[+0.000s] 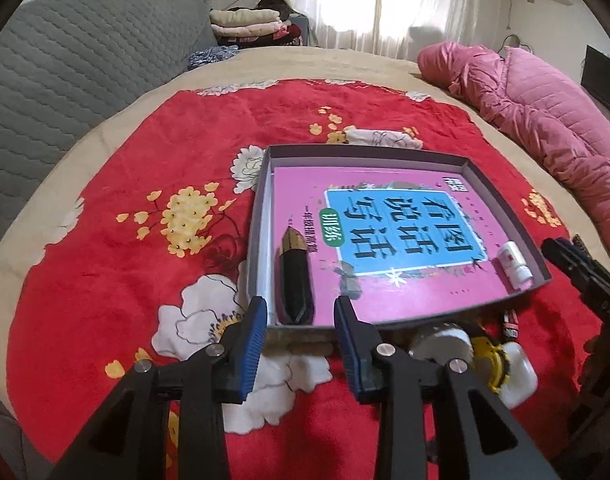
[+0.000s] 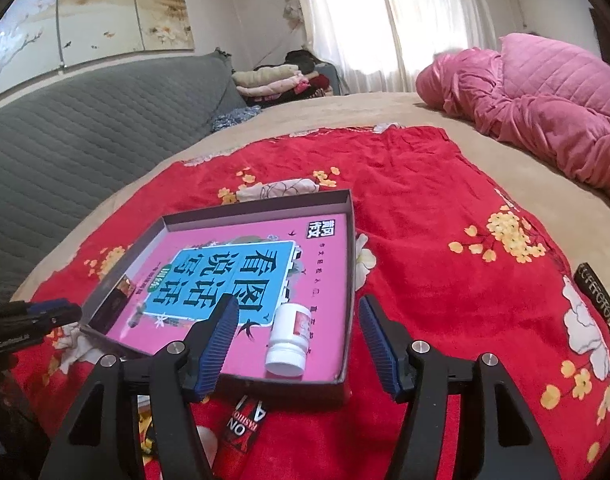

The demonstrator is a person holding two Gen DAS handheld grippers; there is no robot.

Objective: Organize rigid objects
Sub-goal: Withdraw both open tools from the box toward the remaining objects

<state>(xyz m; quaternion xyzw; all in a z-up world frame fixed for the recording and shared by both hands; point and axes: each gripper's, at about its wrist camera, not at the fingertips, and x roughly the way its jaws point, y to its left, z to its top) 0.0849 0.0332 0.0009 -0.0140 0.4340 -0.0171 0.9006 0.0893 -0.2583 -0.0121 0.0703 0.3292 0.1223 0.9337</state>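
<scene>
A shallow grey tray (image 1: 497, 196) (image 2: 351, 248) lies on a red flowered blanket. In it lie a pink book (image 1: 389, 240) (image 2: 233, 276), a black and gold faceted tube (image 1: 295, 280) (image 2: 117, 300) and a small white bottle (image 1: 513, 264) (image 2: 291, 334). My left gripper (image 1: 301, 320) is open and empty, its fingers just in front of the tray's near edge by the black tube. My right gripper (image 2: 299, 328) is open and empty, its jaws either side of the white bottle.
In front of the tray lie a white and yellow bottle (image 1: 501, 368), a white round lid (image 1: 441, 340) and a red and black tube (image 2: 247, 424). A black label strip (image 2: 597, 300) lies at the right. A pink quilt (image 2: 545, 100) and grey headboard (image 2: 85, 128) border the bed.
</scene>
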